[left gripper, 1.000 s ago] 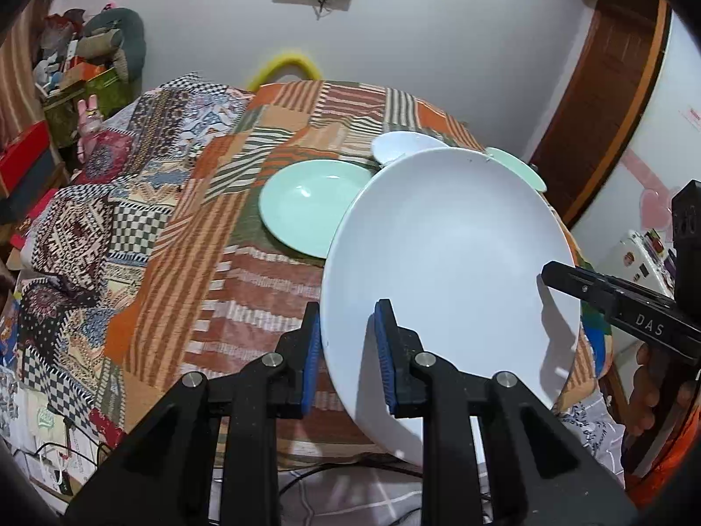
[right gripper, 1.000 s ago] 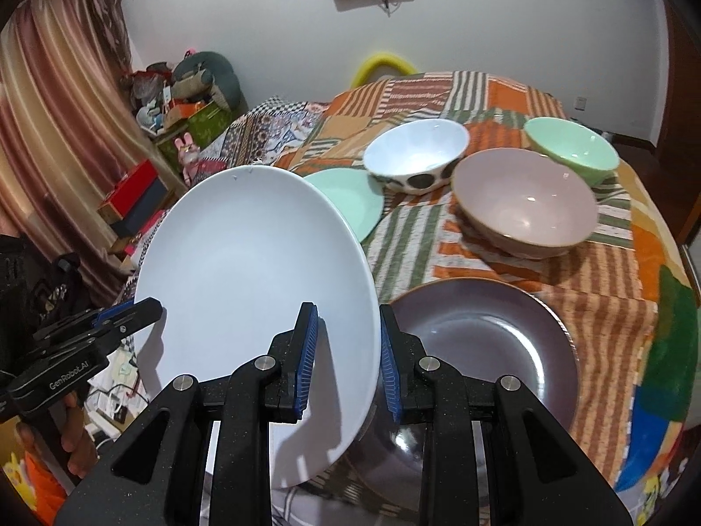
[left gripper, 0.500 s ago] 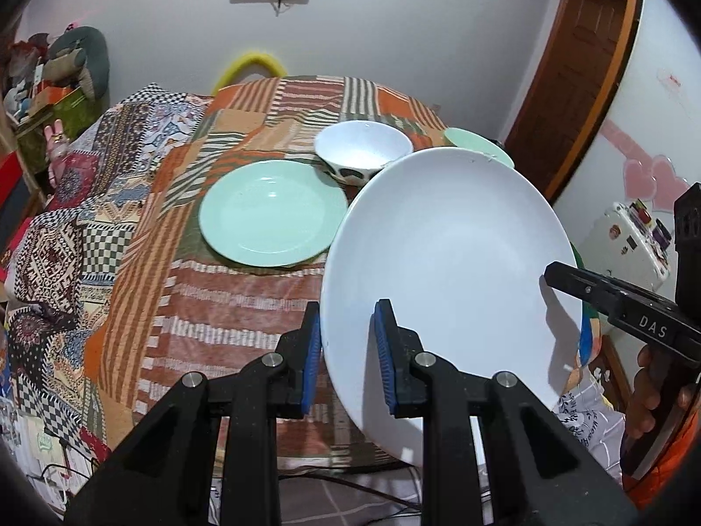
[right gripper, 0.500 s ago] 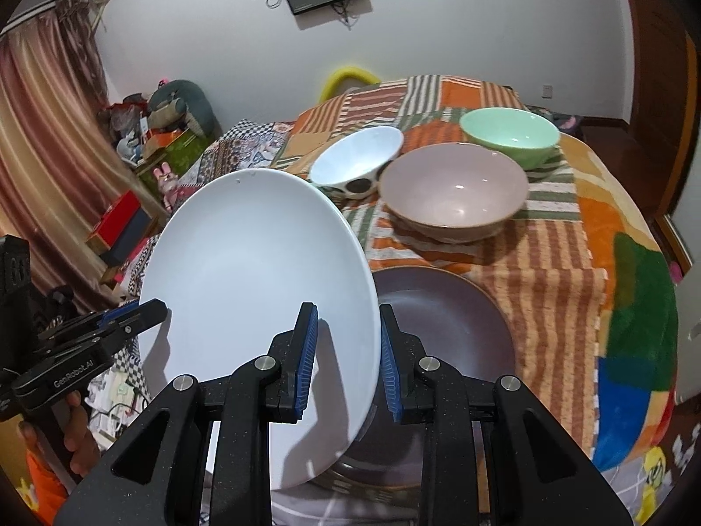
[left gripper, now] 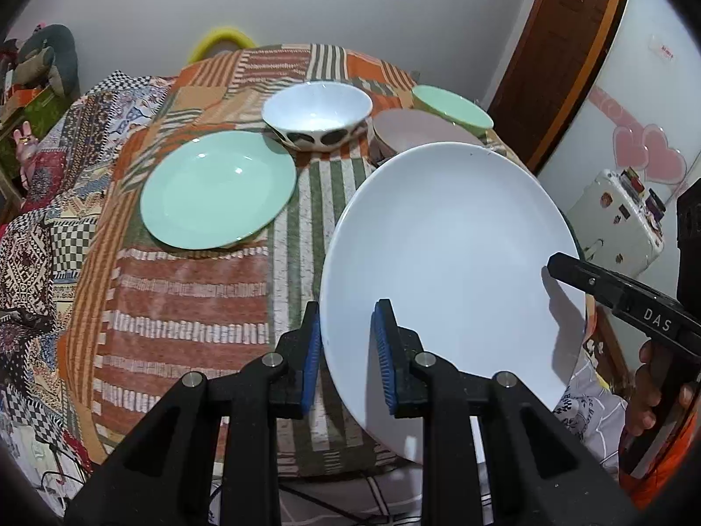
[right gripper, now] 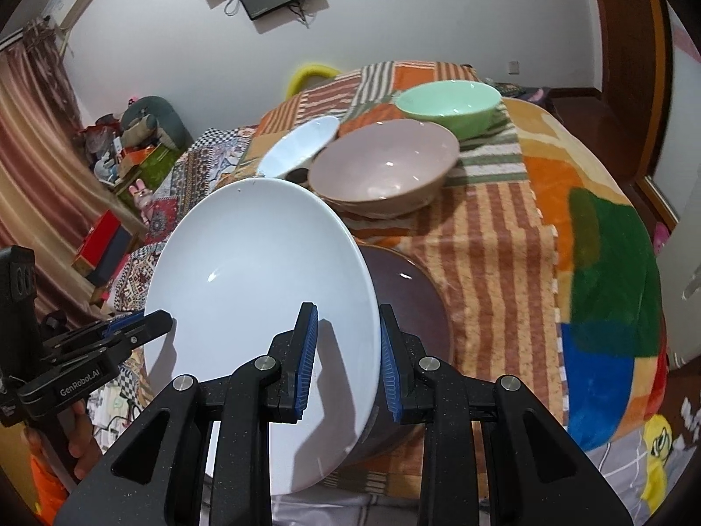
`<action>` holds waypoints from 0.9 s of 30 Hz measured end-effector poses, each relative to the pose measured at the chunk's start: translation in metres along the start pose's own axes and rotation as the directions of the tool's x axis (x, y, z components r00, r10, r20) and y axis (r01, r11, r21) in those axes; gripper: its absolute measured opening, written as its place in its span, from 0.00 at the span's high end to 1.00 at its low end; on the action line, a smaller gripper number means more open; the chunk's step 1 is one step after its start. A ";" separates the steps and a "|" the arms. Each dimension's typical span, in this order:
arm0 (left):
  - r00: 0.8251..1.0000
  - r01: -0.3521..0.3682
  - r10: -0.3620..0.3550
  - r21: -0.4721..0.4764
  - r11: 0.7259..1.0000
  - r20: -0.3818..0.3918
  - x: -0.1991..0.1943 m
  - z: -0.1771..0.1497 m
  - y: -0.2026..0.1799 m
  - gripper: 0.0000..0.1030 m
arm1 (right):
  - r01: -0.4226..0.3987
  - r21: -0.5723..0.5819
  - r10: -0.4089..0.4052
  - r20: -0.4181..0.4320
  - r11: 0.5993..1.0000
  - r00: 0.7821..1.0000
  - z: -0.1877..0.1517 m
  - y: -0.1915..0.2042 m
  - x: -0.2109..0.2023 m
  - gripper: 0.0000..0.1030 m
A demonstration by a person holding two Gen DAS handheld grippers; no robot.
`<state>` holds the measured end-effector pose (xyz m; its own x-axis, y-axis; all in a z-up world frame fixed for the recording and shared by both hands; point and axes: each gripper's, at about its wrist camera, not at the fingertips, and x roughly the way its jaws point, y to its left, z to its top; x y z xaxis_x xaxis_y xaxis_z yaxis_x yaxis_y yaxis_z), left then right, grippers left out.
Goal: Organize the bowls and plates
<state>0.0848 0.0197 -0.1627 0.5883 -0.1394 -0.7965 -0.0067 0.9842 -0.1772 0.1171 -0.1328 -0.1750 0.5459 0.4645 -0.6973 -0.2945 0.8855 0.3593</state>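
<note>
Since a second ago both views have slid sideways across the tabletop (left gripper: 188,289), and the white plate (left gripper: 451,271) has travelled with them, tilted up on edge between the two tools. Nearest the left camera, the left gripper (left gripper: 346,350) has its blue-padded fingers (left gripper: 385,350) narrowed onto the plate's near rim, one pad on each face. From the other side, the right gripper (right gripper: 346,350) clamps the opposite rim the same way, its fingers (right gripper: 306,350) nearly closed on the plate. A hand (left gripper: 653,399) shows at the right edge of the left view, holding the right tool.

Beneath the plate's lower edge in the right view lies the dark purple plate (right gripper: 412,302), now more hidden by the white one than before. Farther on, the green plate (left gripper: 219,188) sits flat on the striped patchwork cloth, well left of the held plate, and has come closer in the left view. Behind it the white spotted bowl (left gripper: 317,116) is now fully visible, where earlier only its rim peeked out. Just beside it stands the pinkish bowl (right gripper: 385,166), and farthest back the green bowl (right gripper: 449,105).
</note>
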 end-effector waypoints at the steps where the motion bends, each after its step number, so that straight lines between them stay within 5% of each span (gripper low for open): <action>1: 1.000 0.000 0.000 0.002 1.000 -0.008 0.003 0.000 -0.001 0.77 | 0.003 0.005 -0.003 -0.004 1.000 1.000 -0.001 -0.003 0.001 0.76; 27: 0.991 0.001 -0.001 0.002 1.000 -0.137 0.066 0.001 0.001 0.77 | 0.036 0.062 -0.029 -0.101 0.997 0.994 -0.011 -0.020 0.028 0.75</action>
<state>0.1242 0.0112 -0.2153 0.4718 -0.1543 -0.8681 -0.0044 0.9841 -0.1773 0.1299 -0.1375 -0.2084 0.4718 0.4350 -0.7669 -0.2253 0.9004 0.3721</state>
